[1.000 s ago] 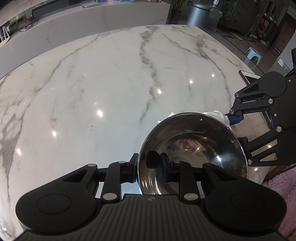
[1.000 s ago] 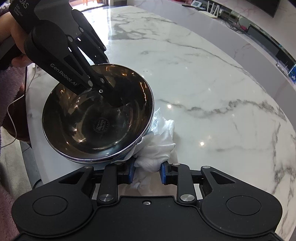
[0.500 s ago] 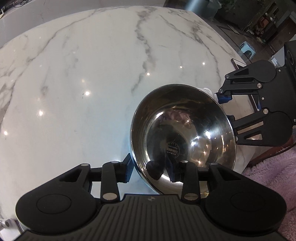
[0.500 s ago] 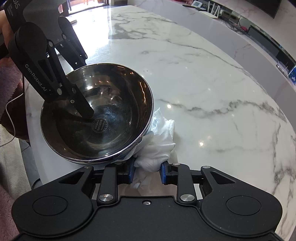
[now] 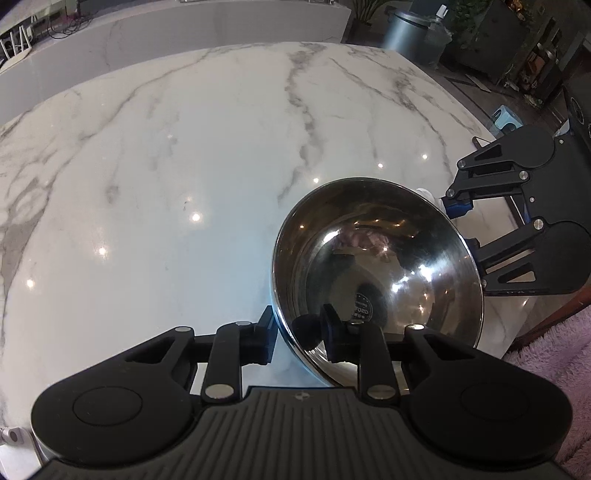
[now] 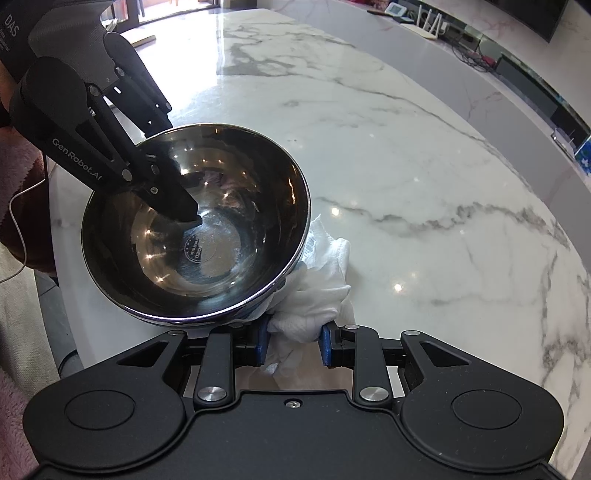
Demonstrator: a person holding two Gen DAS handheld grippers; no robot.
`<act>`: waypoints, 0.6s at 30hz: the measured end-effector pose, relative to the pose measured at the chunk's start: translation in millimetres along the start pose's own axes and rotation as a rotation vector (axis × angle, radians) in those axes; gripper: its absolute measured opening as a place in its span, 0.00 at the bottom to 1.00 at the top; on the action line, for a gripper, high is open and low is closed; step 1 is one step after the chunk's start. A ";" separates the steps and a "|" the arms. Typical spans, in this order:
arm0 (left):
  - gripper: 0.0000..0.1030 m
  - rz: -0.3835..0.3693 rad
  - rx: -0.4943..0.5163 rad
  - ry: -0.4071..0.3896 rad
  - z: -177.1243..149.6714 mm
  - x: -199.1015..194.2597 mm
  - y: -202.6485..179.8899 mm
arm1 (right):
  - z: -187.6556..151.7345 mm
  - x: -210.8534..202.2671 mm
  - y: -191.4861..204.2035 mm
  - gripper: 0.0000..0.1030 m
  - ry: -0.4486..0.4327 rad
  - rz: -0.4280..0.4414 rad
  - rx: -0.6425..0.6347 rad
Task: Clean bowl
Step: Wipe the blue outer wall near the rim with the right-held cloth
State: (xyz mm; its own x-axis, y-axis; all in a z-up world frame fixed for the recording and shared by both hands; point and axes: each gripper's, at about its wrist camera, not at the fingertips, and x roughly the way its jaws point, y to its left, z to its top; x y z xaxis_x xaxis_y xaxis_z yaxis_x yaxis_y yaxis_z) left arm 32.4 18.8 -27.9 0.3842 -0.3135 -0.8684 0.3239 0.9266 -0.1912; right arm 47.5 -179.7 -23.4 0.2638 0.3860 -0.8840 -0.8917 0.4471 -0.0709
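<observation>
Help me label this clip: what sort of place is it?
Probably a home's open living or dining area: a big marble table holds a steel bowl, with a router and cables on the ledge behind and a pink fluffy rug on the floor.

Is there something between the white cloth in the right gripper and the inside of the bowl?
Yes. The cloth, pinched in the right gripper, lies outside the steel bowl; the bowl's near wall and rim separate them. The left gripper clamps the far rim, one finger inside.

"GenRobot.AI" and "DAS" mark the left gripper (image 6: 177, 206).
</observation>
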 end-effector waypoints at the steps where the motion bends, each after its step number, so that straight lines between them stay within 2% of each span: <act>1: 0.22 0.006 0.001 -0.015 -2.2 -0.7 -1.1 | -0.1 -0.1 0.0 0.24 -0.001 -0.001 0.003; 6: 0.23 0.023 0.024 -0.057 -9.6 -4.7 -4.0 | -1.7 -0.2 0.5 0.24 -0.013 -0.007 0.016; 10: 0.31 0.055 0.073 -0.081 -14.2 -5.1 -10.9 | -3.6 -1.1 1.6 0.24 -0.024 -0.013 0.025; 18: 0.31 0.053 0.085 -0.075 -15.2 -4.7 -13.9 | -16.1 -5.7 -0.3 0.24 -0.085 -0.016 0.106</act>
State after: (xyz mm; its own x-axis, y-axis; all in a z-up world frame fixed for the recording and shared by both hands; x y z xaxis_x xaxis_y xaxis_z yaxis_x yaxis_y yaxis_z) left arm 13.0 10.6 -28.2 0.4652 -0.2824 -0.8389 0.3726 0.9222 -0.1038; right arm 40.4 -195.0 -25.7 0.3117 0.4435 -0.8403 -0.8447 0.5343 -0.0313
